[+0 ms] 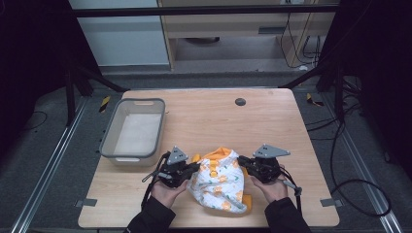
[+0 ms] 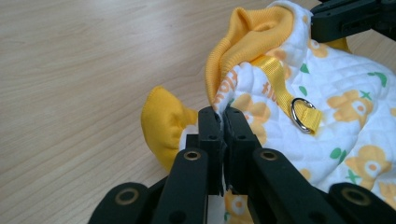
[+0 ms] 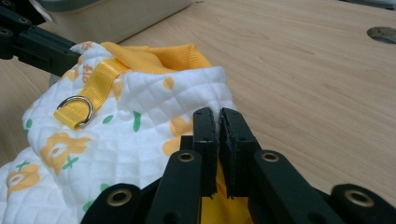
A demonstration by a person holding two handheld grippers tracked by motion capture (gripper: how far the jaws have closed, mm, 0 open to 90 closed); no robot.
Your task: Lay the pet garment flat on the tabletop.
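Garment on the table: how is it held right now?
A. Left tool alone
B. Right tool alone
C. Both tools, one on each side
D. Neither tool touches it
C: the left tool and the right tool each pinch an edge of the garment.
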